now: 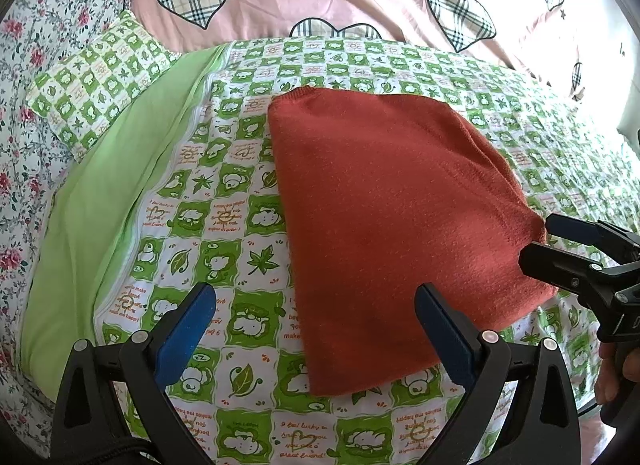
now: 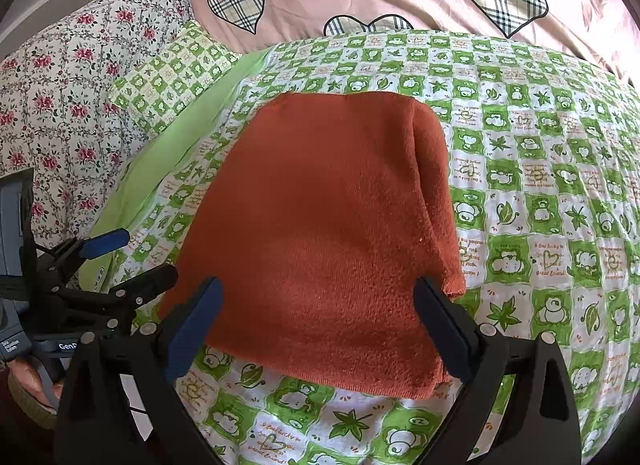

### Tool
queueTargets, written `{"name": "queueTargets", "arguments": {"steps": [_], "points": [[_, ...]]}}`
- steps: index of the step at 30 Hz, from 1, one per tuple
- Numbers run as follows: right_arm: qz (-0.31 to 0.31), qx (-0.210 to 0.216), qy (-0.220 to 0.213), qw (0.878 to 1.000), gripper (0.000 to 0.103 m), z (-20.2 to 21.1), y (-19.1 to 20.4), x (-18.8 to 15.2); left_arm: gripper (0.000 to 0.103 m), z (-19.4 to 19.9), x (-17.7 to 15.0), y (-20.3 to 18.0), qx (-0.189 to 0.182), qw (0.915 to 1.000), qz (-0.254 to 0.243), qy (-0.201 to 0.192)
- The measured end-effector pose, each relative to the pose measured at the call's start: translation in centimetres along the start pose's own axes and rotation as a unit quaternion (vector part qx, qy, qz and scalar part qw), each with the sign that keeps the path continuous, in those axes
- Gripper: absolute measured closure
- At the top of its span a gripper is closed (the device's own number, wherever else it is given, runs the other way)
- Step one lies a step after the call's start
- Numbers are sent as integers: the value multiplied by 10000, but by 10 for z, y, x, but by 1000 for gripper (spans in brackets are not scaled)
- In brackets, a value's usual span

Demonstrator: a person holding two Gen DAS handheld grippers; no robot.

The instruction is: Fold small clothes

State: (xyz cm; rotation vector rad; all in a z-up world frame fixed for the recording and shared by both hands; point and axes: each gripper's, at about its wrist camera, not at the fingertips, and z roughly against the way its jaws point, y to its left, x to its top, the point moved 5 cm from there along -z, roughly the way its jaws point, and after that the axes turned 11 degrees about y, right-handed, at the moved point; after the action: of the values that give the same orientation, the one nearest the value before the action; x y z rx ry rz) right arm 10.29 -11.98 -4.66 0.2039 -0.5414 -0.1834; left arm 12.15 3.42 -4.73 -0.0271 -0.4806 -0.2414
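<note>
Left wrist view: the orange knit garment (image 1: 392, 225) lies folded on the green checked quilt (image 1: 224, 225) of the bed. The left gripper (image 1: 316, 329), jaws apart and empty, hovers at the garment's near left corner; the right gripper (image 1: 536, 241), jaws apart, sits at its right edge.

Right wrist view: the right gripper (image 2: 316, 321) straddles the garment's (image 2: 320, 225) near edge, unclamped. The fleece looks soft, light and floppy; I judge the stacked near corners the best hold, pinching all layers together.
</note>
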Motion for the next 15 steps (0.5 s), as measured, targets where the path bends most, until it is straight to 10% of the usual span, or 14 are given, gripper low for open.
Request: {"name": "queueTargets", "arguments": {"steps": [15], "points": [[0,8,-11,10000,7,1,0,1,3,0,1,-1,-37,10000,-22,3]]}}
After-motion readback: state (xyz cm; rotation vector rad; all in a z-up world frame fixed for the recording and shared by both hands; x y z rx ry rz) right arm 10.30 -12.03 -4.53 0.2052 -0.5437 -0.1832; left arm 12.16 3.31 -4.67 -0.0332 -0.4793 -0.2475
